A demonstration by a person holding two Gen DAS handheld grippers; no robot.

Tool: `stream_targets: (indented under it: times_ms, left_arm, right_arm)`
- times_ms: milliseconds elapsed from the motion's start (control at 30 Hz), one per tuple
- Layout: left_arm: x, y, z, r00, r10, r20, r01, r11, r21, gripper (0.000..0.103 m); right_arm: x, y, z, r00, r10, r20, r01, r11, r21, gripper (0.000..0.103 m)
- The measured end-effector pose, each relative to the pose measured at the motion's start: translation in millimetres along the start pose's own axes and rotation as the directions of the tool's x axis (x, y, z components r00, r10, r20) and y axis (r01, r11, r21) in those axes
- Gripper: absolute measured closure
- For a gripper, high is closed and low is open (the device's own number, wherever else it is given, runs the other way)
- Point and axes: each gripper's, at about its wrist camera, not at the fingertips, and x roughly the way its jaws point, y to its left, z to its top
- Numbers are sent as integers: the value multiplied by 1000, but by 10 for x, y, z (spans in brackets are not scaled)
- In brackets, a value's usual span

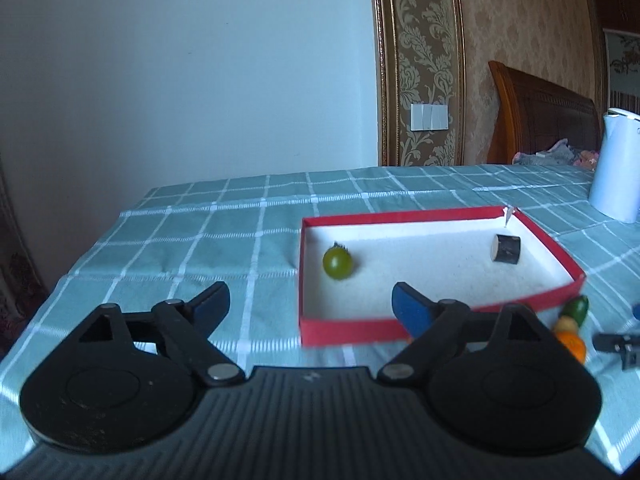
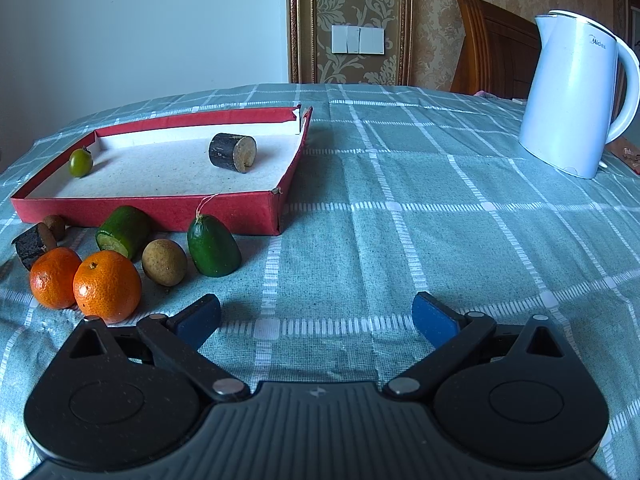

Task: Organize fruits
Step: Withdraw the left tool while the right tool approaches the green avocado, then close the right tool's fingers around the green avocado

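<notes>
On a table draped in a green checked cloth (image 2: 400, 184), a shallow red box (image 2: 160, 210) with a white floor is seen, holding a small green tomato (image 2: 81, 162) near its left wall and a dark cut stick piece (image 2: 233, 151) lying on its side, its pale cut end turned toward the right wrist camera and its long axis running front to back. Just outside the box's near wall, loose fruit is grouped: two oranges (image 2: 107, 284) side by side, a brown round fruit (image 2: 164, 262), a green cut piece (image 2: 123, 231) tilted with its pale cut face down-left, and a green pointed fruit (image 2: 213, 246) with its tip toward the box. The left gripper (image 1: 310, 304) is held wide apart with nothing between its blue pads, near the box's front left corner. The right gripper (image 2: 316, 320) is likewise spread wide and empty over bare cloth. A white kettle (image 2: 576, 96) is stood at far right; patterned wallpaper (image 2: 352, 0) and a wooden headboard (image 2: 496, 48) are visible behind.
</notes>
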Motion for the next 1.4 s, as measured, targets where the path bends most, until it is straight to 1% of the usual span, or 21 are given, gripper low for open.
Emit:
stream_targets:
  times_ms: [133,300,467,567,667,733,767,800,833,933,1033,1100,1167,1200,1300,1400]
  left_arm:
    - [-203,1,-292,1000,-20,-4,20,1000,-6,13]
    - [-315,-51,-568,1000,-20,-8,21,999,41,12]
    - [-322,-21,-648,999,-41,-12,42,999,24,11]
    - [-318,-1,-679,999,-49,-13,49,999,23,10]
    - [-291,18,-706,998,-58,-17,58,998,17,9]
    - [-256,23,-720,998,-58,-32,59,998,15,8]
    - [-257,25,-716,998,-58,-28,58,998,16,8]
    - [-261,25,-716,998,-63,-25,64,998,17,7]
    - [-261,20,-716,997,-66,-25,67,998,20,7]
    - [-260,6,-723,998,-65,-26,66,997,31,7]
    - [-257,-3,-728,997,-66,-29,67,997,36,7]
    - [-244,-9,-727,997,-64,-37,66,997,39,6]
    - [-233,-20,-728,997,-58,-46,60,997,43,5]
    - [-224,-24,-729,997,-57,-51,59,997,46,4]
    - [-224,-23,-733,996,-65,-54,68,997,48,3]
    - [-210,-26,-732,996,-68,-64,71,996,50,3]
  right_arm:
    - [-2,0,1,1000,0,0,0,1000,0,0]
    - [-9,-10,0,1000,6,4,-6,1000,8,0]
    - [-72,-84,-14,998,40,53,-45,994,97,1]
    - [-108,-30,17,996,57,68,-63,994,89,2]
    - [-170,68,82,992,70,104,-77,995,69,7]
    - [-179,129,146,990,85,117,-92,994,64,16]
    - [-167,160,170,989,94,117,-101,993,56,18]
    - [-146,192,191,988,100,116,-106,993,47,24]
    - [-112,223,208,989,99,111,-104,994,40,33]
    - [0,267,235,990,114,79,-117,992,37,42]
    - [28,294,256,991,99,91,-102,994,34,43]
    - [37,303,274,991,103,88,-106,994,33,43]
    - [41,329,288,991,105,86,-108,994,26,48]
    - [49,338,295,991,100,84,-102,994,26,53]
    - [95,320,310,992,108,67,-112,992,55,57]
    - [125,310,315,992,114,53,-118,989,84,57]
